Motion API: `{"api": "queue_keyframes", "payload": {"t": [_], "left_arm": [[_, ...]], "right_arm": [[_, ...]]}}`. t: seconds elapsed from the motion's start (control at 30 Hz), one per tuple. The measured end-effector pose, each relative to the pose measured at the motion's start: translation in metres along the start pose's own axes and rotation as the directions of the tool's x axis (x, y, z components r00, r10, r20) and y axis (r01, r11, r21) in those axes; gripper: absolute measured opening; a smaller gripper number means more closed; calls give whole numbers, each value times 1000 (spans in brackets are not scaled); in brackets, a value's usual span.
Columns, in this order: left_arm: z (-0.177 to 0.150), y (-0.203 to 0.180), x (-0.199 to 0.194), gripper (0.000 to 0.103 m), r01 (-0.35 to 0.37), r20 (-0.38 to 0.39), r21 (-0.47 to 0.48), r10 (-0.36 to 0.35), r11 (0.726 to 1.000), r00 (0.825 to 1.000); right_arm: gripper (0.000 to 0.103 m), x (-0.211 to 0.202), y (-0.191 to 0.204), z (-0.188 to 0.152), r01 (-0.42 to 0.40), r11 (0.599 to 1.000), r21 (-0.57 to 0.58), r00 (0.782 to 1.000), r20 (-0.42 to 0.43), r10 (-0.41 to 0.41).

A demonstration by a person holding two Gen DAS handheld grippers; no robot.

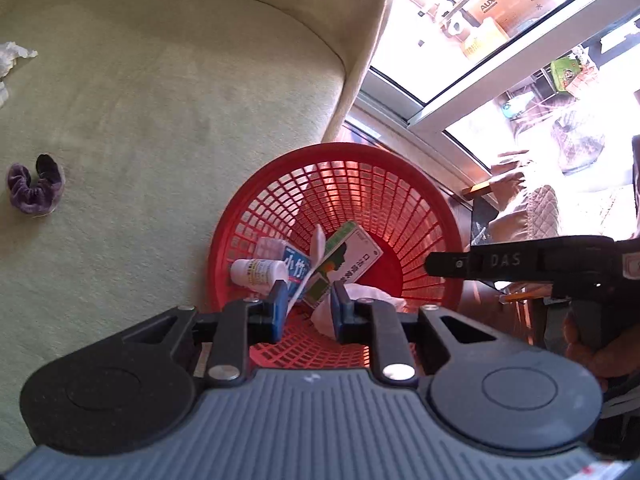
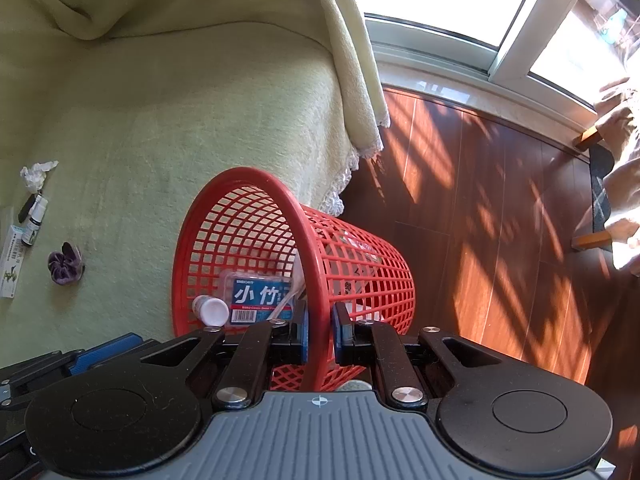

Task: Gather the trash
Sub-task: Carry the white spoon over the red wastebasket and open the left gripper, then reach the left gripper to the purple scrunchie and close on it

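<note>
A red mesh basket stands tilted against the green sofa. In it lie a white bottle, a blue box, a green-and-white box and a white tissue. My left gripper hovers open over the basket's mouth, nothing clamped between its blue pads. In the right wrist view my right gripper is shut on the basket's rim; the blue box and white bottle show inside. On the sofa lie a crumpled tissue, a small dropper bottle and a green-white box.
A purple scrunchie lies on the sofa seat. The sofa cover's lace edge hangs beside the basket. Wooden floor stretches right to a sliding window frame. A hand holds the right gripper's handle.
</note>
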State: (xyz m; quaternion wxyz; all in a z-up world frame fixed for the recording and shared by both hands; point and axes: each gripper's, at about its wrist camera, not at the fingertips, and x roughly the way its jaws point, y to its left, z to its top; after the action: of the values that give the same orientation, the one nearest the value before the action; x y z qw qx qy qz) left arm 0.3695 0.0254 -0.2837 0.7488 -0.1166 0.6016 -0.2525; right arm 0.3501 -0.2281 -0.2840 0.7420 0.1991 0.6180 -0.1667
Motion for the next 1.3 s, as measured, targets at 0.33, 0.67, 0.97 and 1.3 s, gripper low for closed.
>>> {"api": "queue_keyframes", "payload": {"t": [0.33,0.67,0.97,1.3], "left_arm": [[-14,58,-16,19,-170,-55,-49,167,984,984],[-25,104,-32,26,-276,-55,-64,273,959,960],[0,132,-26,38,-318,45,-31,319,947,947],[43,156,3,54,-386,82,-3,384,923,920]], "right_arm": [[8,1,0,1,6,1000,3,1000,-2,-6],[8,3,-4,1,20,1000,16,1000,-11,-20],[8,6,-8,7,35,999,38,999,-19,-34],[8,8,-7,15,48,998,37,999,-24,-47]]}}
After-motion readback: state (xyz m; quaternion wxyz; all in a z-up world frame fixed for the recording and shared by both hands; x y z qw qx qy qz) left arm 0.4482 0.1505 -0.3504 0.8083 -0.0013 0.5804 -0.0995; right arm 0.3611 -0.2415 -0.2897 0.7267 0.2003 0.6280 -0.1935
